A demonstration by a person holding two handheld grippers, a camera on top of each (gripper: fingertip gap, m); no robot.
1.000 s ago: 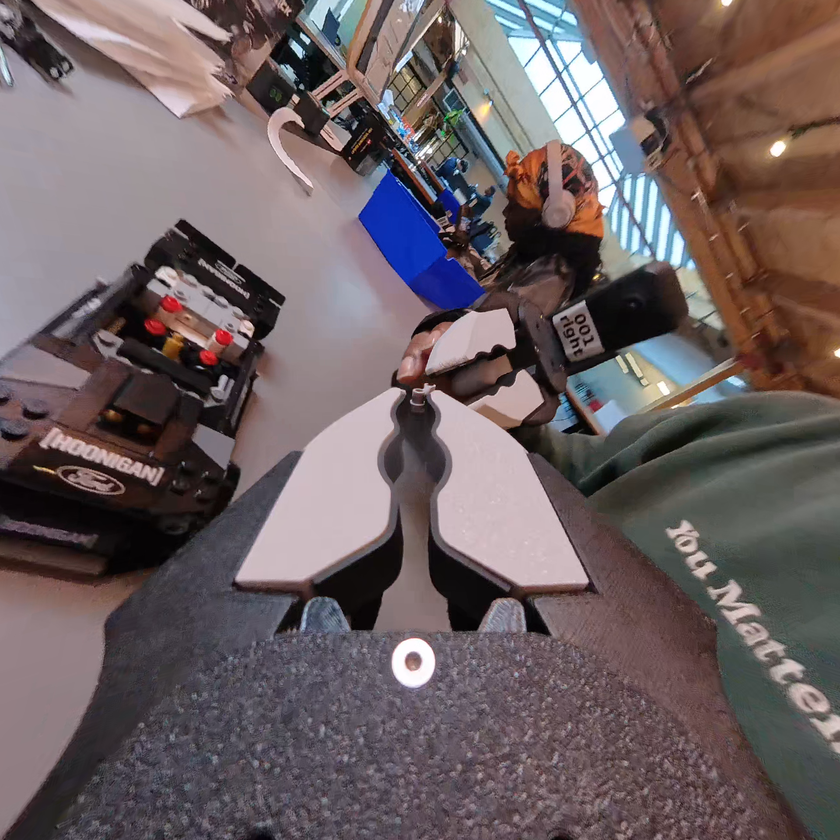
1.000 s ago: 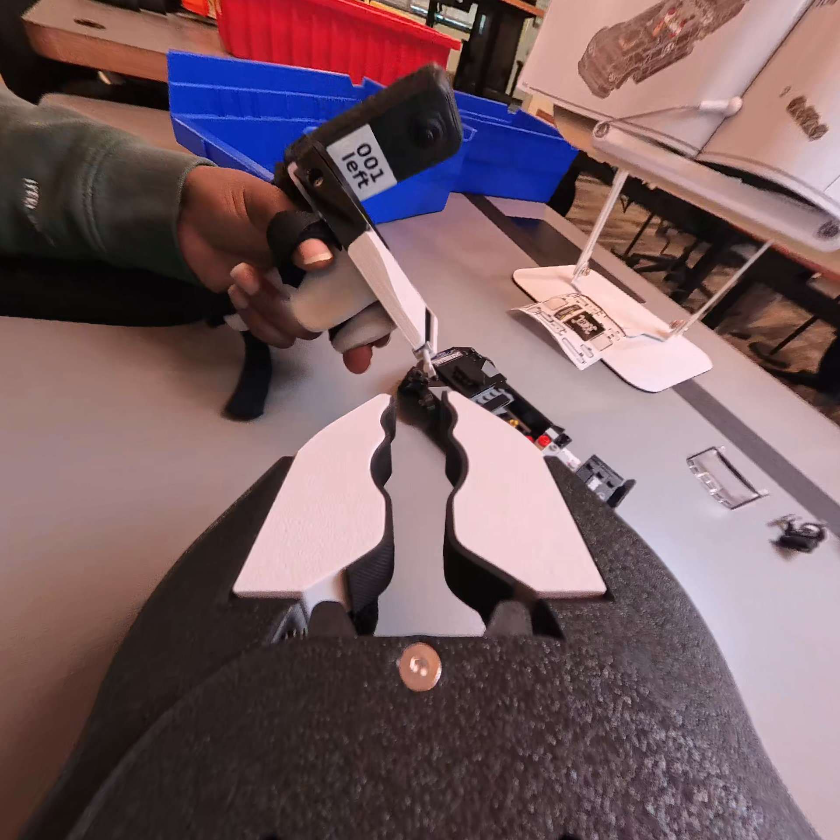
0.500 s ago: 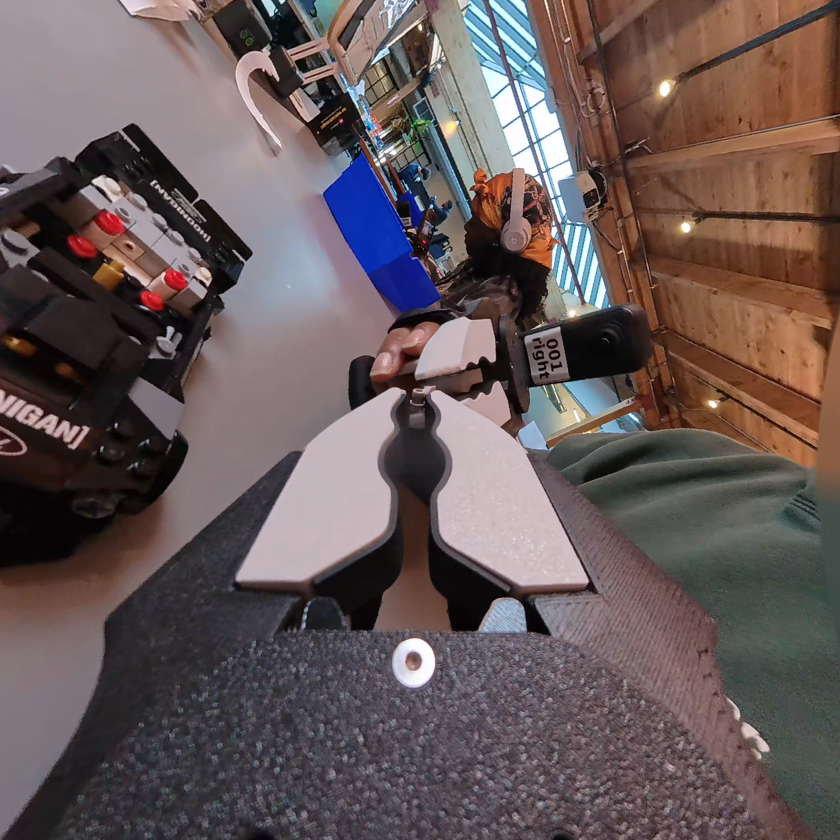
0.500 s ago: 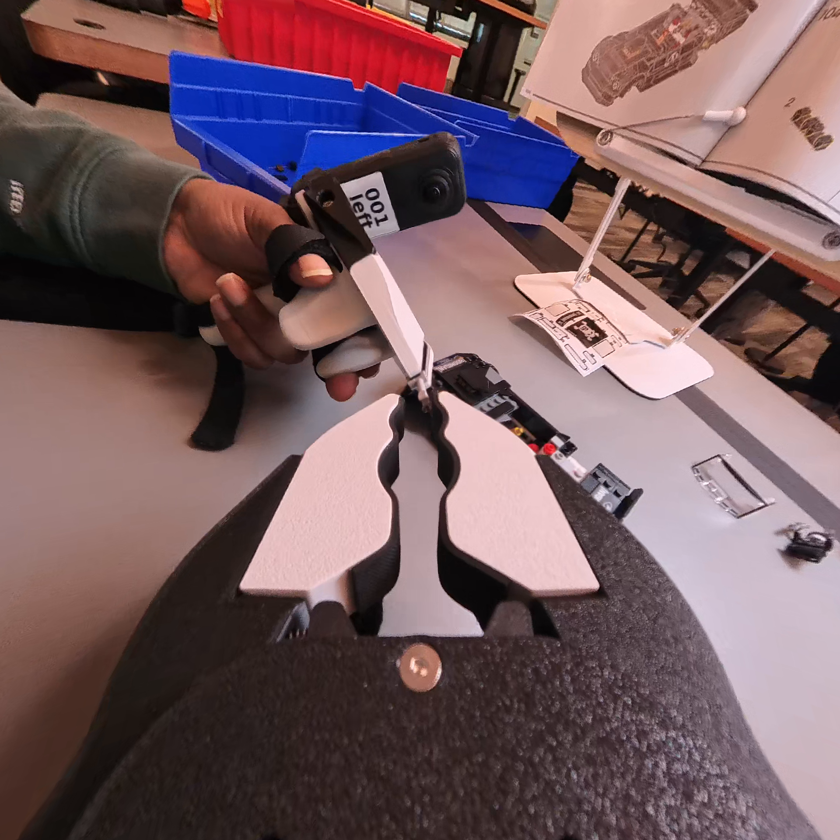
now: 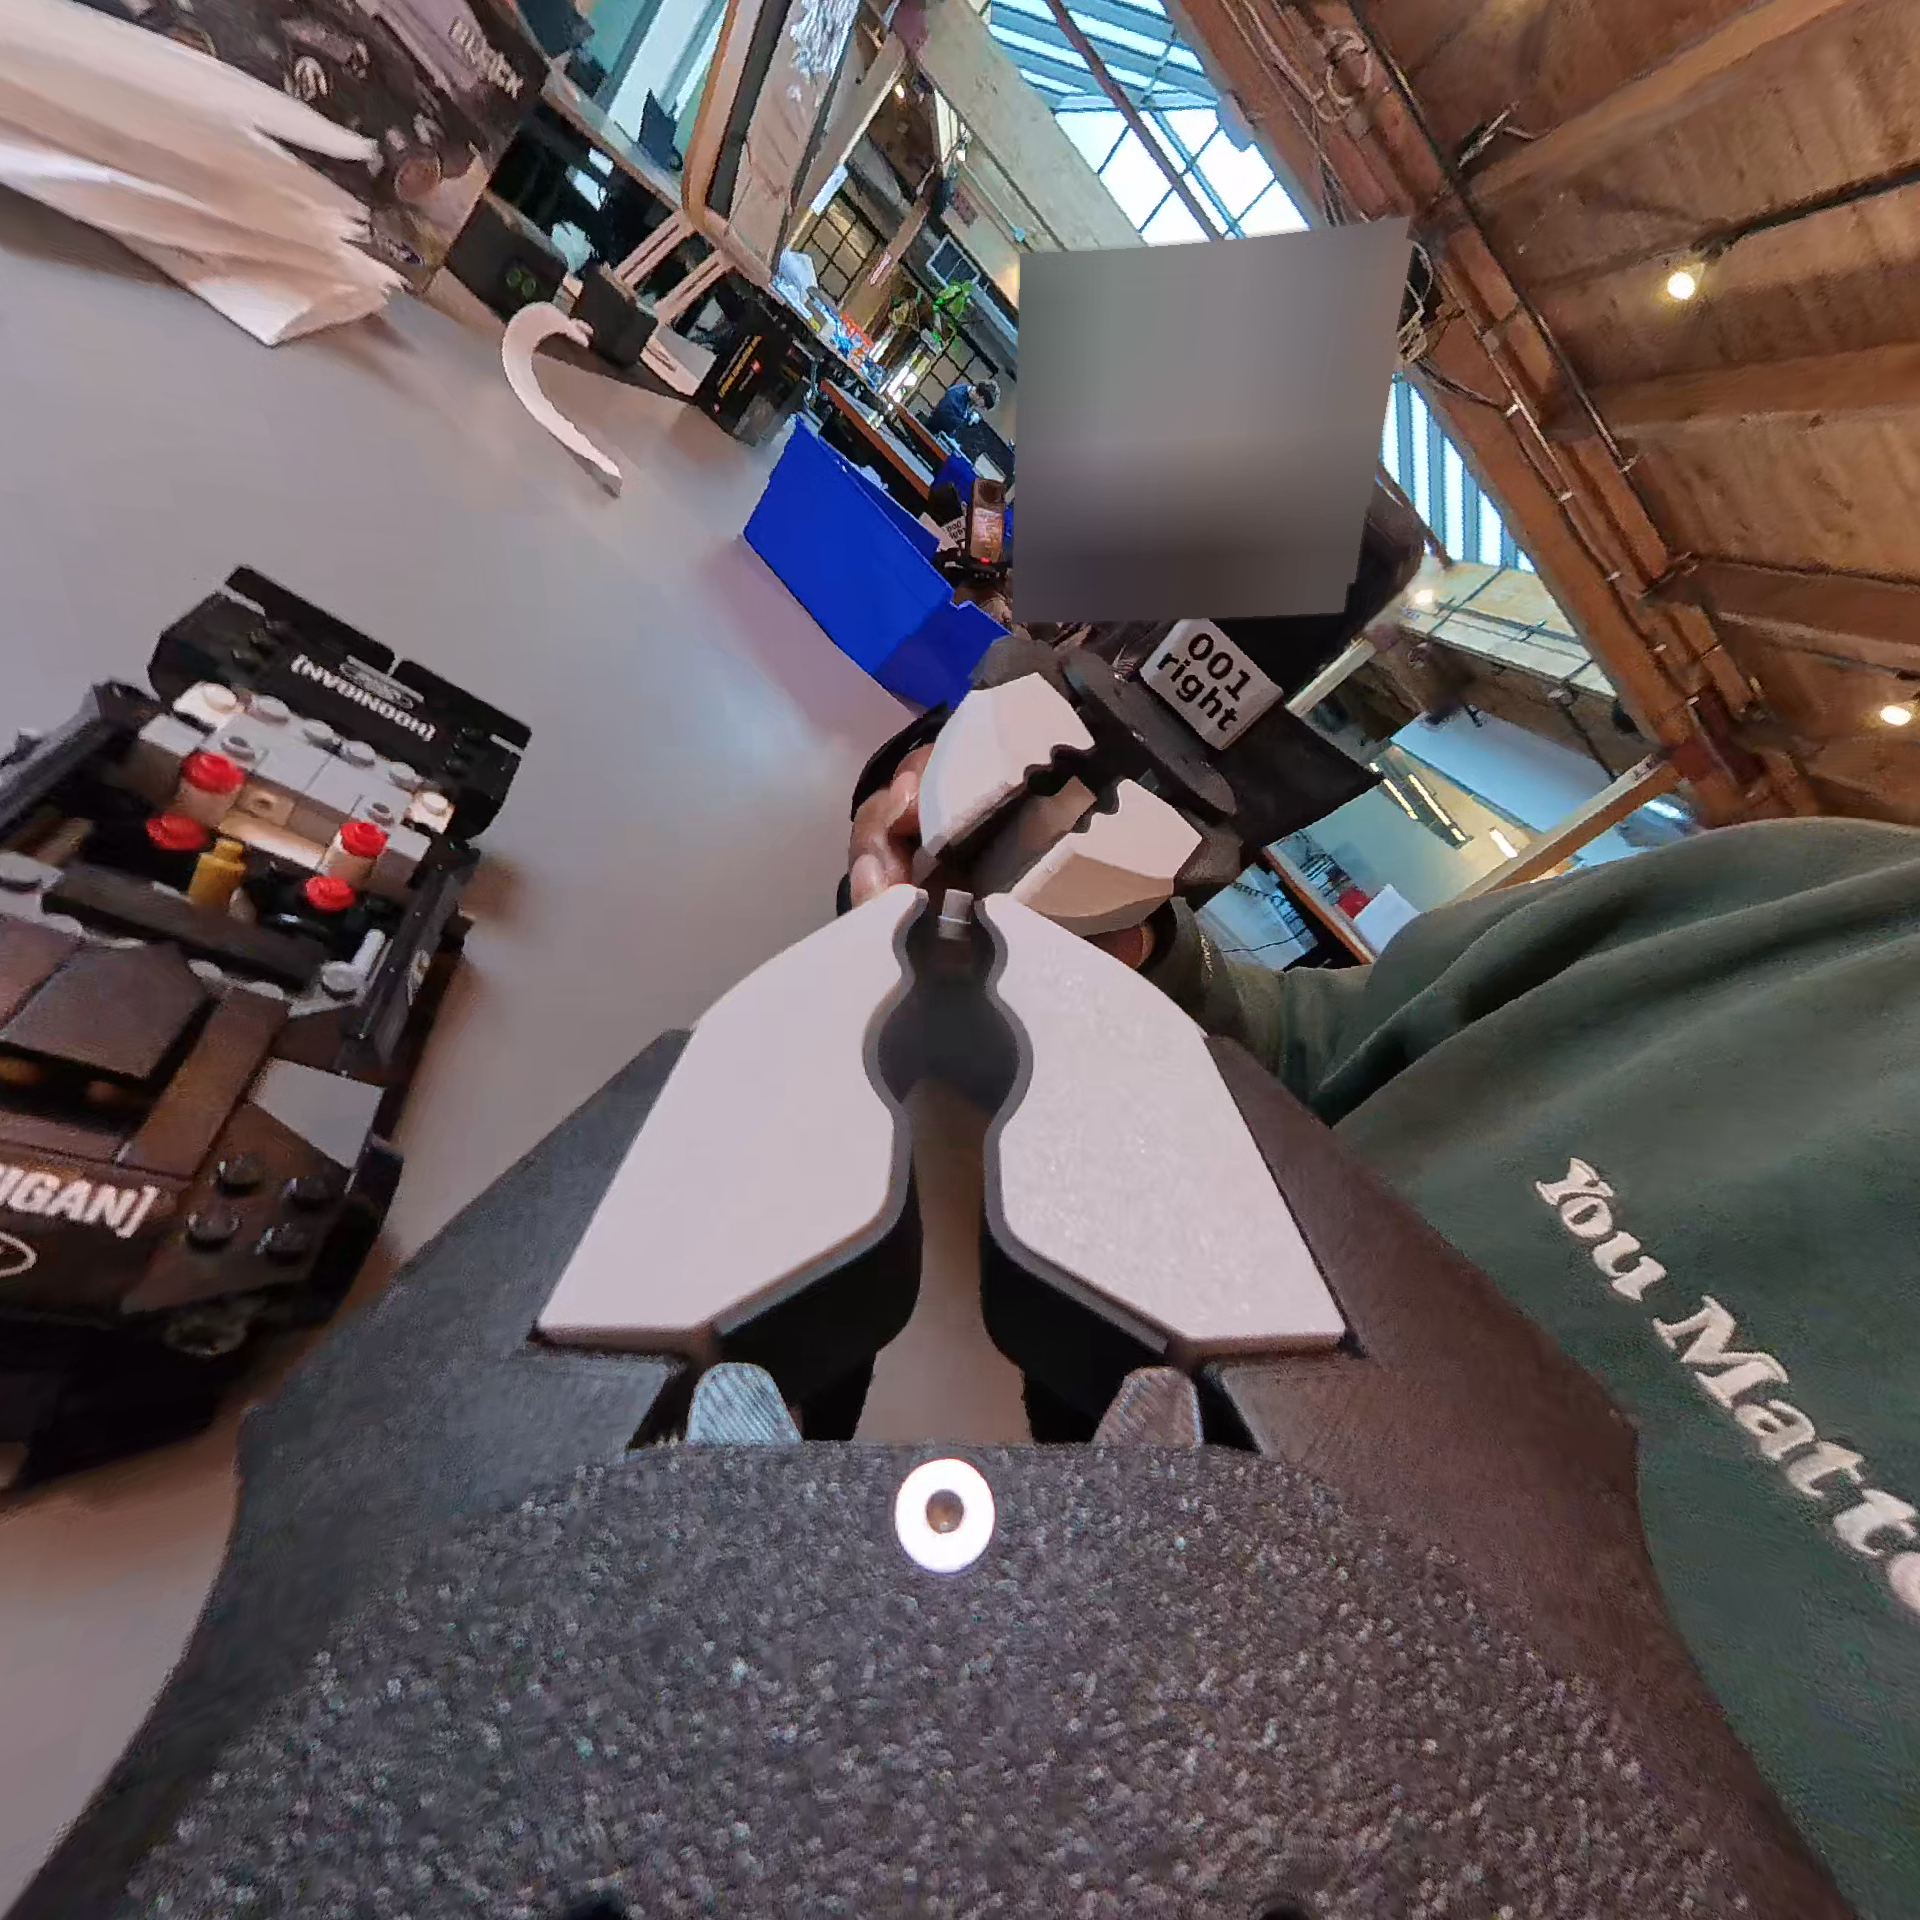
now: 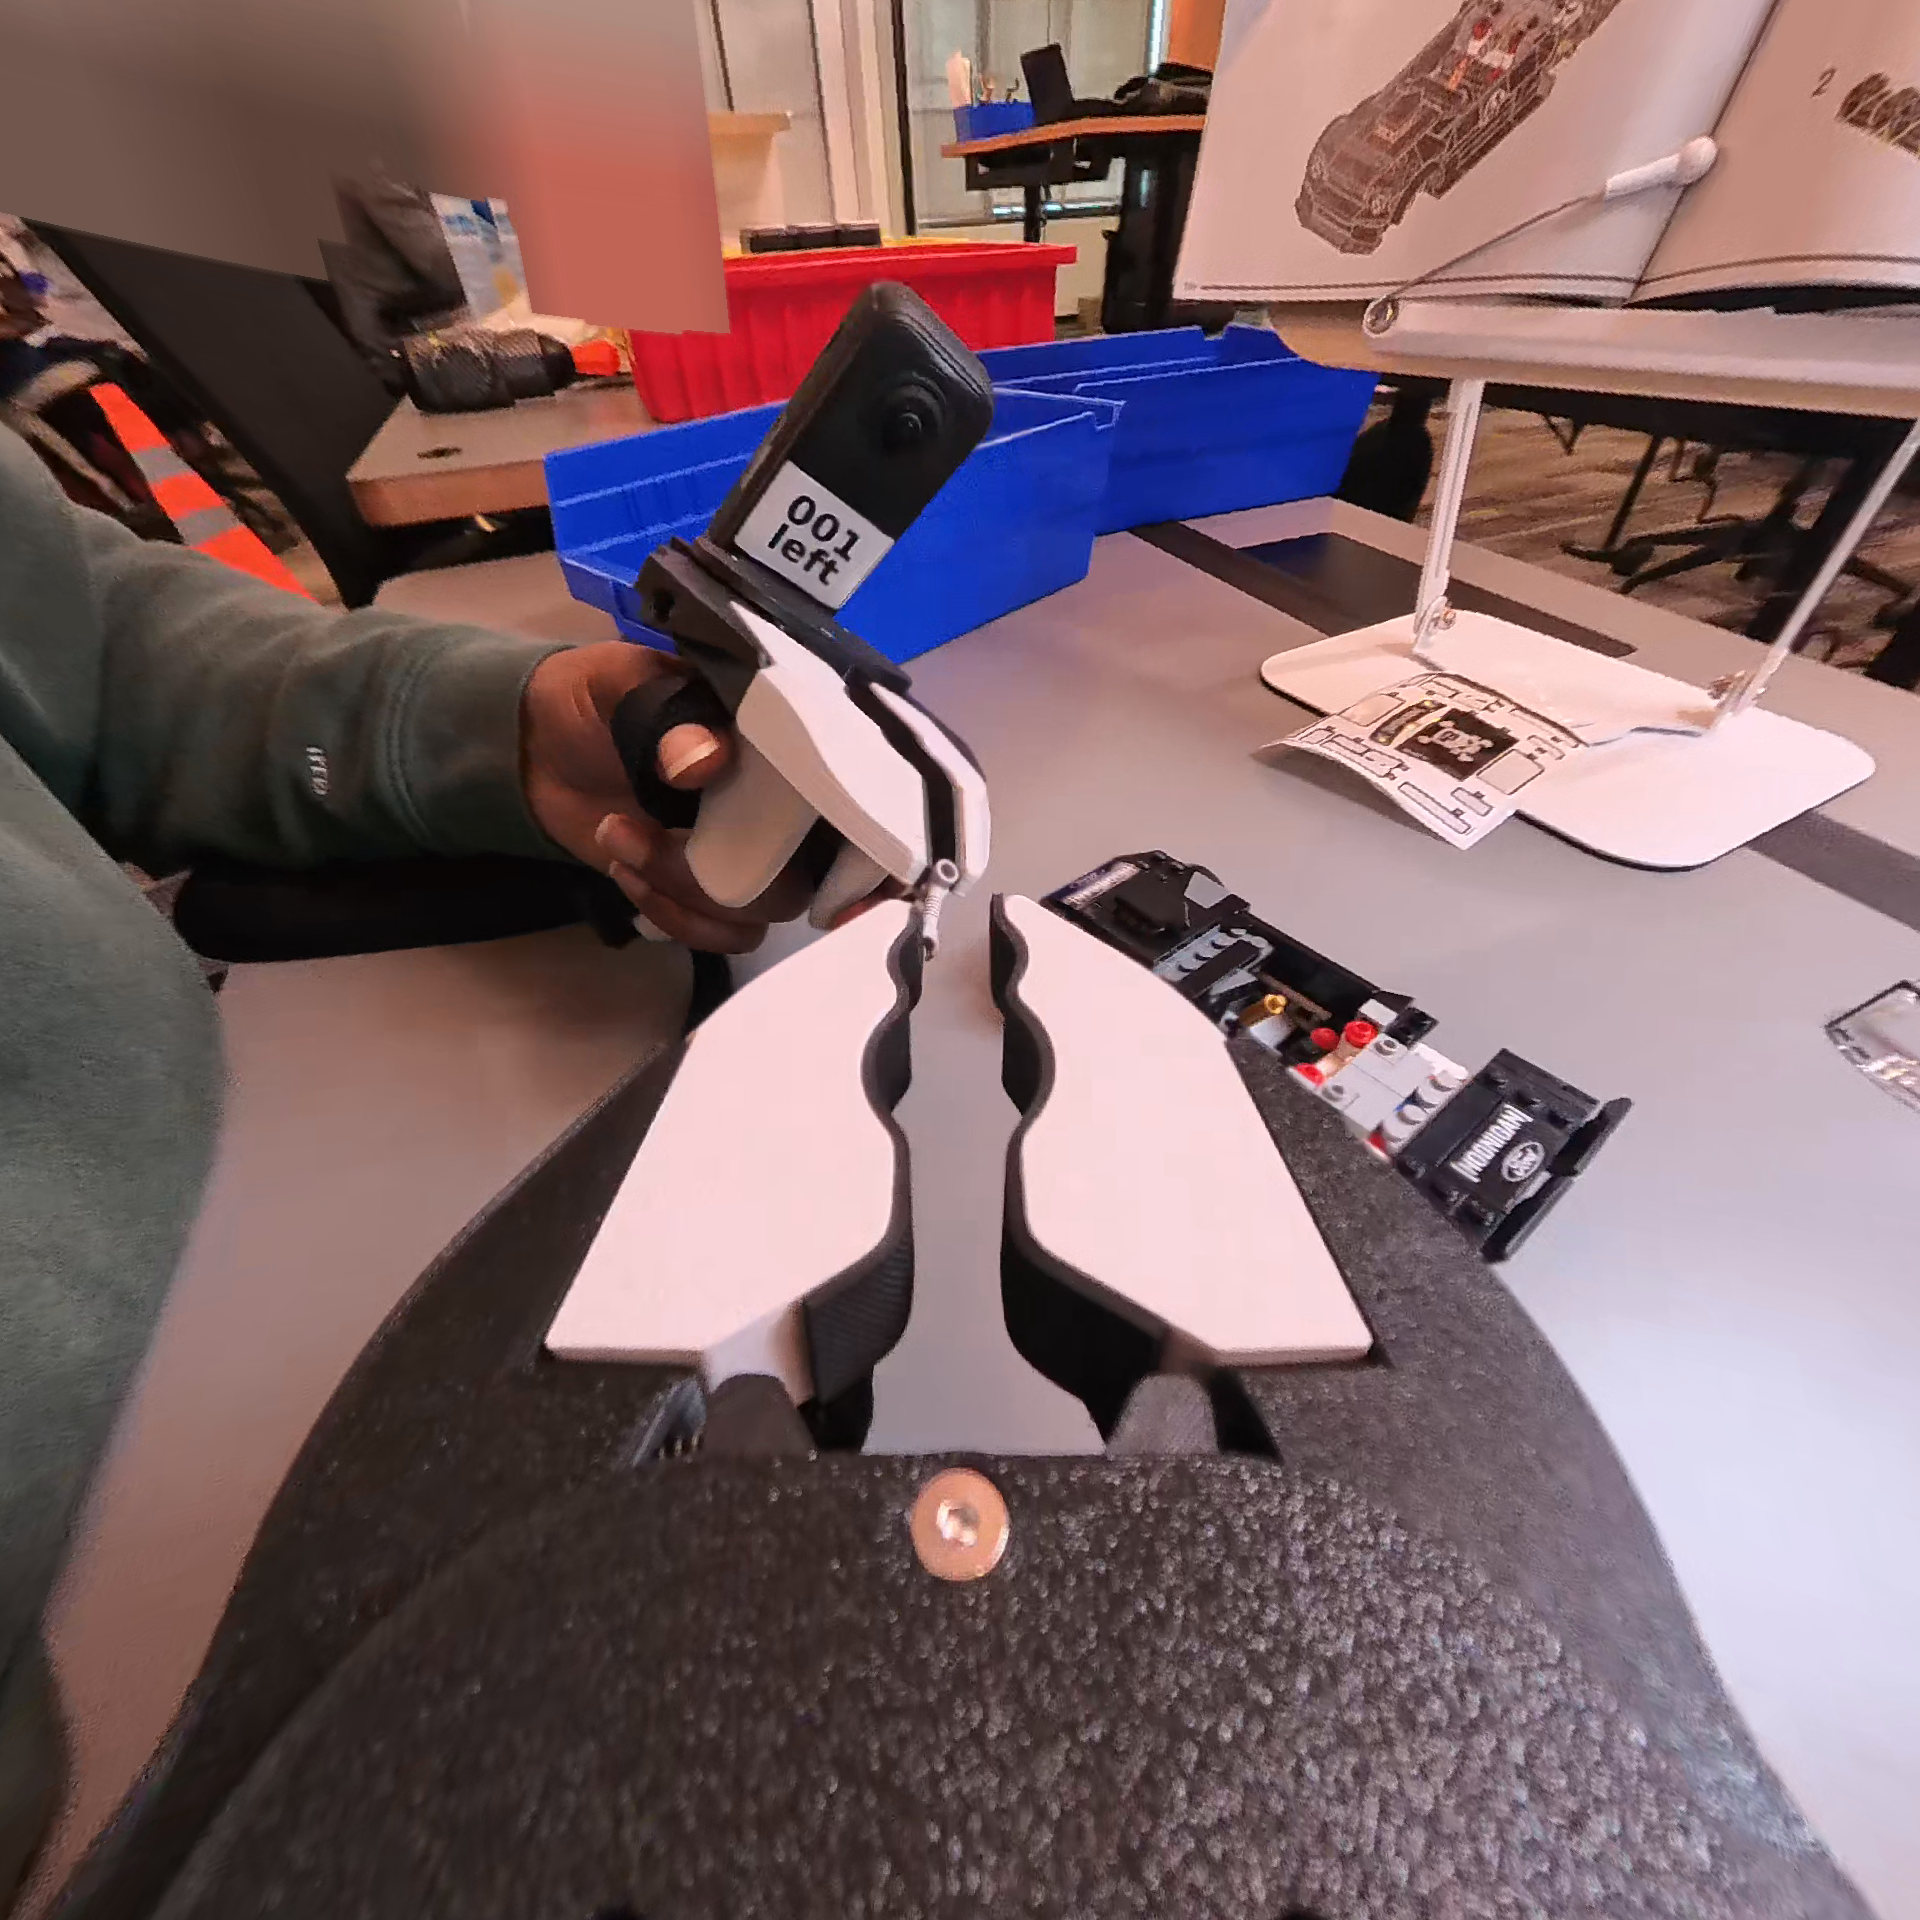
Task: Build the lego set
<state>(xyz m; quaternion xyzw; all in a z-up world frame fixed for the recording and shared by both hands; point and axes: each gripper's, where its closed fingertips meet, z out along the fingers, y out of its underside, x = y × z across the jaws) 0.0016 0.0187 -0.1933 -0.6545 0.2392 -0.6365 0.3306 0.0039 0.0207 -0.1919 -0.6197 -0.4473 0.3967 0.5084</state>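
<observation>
My left gripper [image 5: 954, 912] is shut on a small grey lever-like Lego piece [image 5: 952, 923]. It is held above the grey table. The right wrist view shows that gripper [image 6: 951, 878] with the piece [image 6: 935, 906] hanging down from its tips. My right gripper [image 6: 956, 920] is slightly open and empty. Its left fingertip [image 6: 899, 925] is right beside the piece's lower end. The right gripper also shows in the left wrist view [image 5: 1049, 821], just beyond my left tips. The black, partly built Lego car [image 5: 229, 935] sits on the table, also in the right wrist view [image 6: 1330, 1029].
Blue bins [image 6: 935, 540] and a red bin [image 6: 852, 312] stand at the back. An instruction booklet [image 6: 1558, 156] rests on a white stand, with a sticker sheet [image 6: 1423, 748] at its foot. A clear piece [image 6: 1881, 1049] lies at the right edge. A green sleeve [image 5: 1610, 1143] is close. The tips of both grippers are at nearly the same place.
My right gripper's jaws have parted from nearly closed around the piece. The left gripper has tilted more upright, still holding the piece. Both views have swung, and the car looks shifted.
</observation>
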